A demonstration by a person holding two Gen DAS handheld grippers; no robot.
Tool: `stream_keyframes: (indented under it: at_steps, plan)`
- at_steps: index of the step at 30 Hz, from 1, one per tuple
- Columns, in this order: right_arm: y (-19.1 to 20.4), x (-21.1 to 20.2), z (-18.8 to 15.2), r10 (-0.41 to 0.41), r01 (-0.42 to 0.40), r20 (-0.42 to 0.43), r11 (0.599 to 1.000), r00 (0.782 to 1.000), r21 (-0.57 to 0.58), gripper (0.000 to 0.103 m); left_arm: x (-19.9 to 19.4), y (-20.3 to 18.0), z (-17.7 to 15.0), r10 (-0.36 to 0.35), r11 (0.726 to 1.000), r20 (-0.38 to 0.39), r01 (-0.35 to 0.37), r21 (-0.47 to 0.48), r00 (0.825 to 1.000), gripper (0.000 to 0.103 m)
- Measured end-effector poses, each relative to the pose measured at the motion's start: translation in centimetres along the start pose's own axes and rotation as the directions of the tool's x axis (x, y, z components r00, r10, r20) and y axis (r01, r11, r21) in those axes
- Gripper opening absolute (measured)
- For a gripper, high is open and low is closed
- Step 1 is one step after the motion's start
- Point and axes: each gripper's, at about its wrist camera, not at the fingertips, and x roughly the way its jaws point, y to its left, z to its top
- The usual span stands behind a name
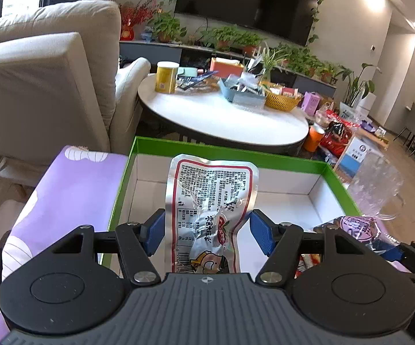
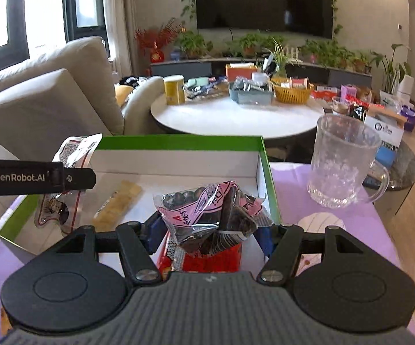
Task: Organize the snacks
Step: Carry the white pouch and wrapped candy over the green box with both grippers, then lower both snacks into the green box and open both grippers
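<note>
Between the blue pads of the left gripper (image 1: 207, 234) stands a silver foil snack pouch (image 1: 211, 201), clamped upright over the green-rimmed box (image 1: 267, 159). The right gripper (image 2: 210, 231) has its jaws closed on a pink-and-black snack bag (image 2: 210, 210), held above the same box's near right corner. Inside the white-lined box lie a long tan wafer bar (image 2: 118, 205) and a red packet (image 2: 210, 258) just under the held bag. The box rests on a purple cloth (image 1: 72, 189), with a clear glass mug (image 2: 343, 164) just beside its right wall. Beyond stand a round white table (image 1: 221, 118) crowded with a yellow can (image 1: 166, 77), a yellow basket (image 1: 282, 100) and a grey tray (image 2: 250, 93), a beige sofa (image 1: 43, 72), potted plants (image 1: 230, 36) and a dark television (image 1: 250, 3).
</note>
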Motion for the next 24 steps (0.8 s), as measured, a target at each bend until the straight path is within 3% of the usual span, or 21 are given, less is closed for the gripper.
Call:
stream_keyframes:
  at_steps: [5,10,15,17,24]
  plan:
    - [0.4,0.6,-0.7,0.0,-0.001,-0.051,1.0,0.999,-0.003,0.066,0.8,-0.1,-1.4,0.013,1.0,-0.052,-0.011,0.027,0.999,0.06]
    - [1.4,0.5,-1.0,-0.001,-0.003,-0.066,0.998,0.998,-0.055,0.066,0.5,-1.2,-2.6,0.055,0.991,-0.055,-0.048,0.128,0.997,0.06]
    - [0.7,-0.4,-0.9,-0.004,0.003,-0.084,1.0,0.996,-0.007,0.066,-0.1,-1.7,-3.5,0.082,0.978,-0.088,-0.063,0.197,0.993,0.062]
    - [0.5,-0.6,-0.9,0.021,-0.021,-0.095,1.0,0.995,0.0,0.066,-0.6,-1.3,-3.9,0.08,0.983,-0.084,-0.065,0.17,0.993,0.062]
    - [0.3,-3.2,-1.5,-0.004,0.005,-0.034,1.0,0.999,0.005,0.067,-2.8,-0.2,-4.2,0.052,0.994,-0.084,-0.044,0.098,0.995,0.063]
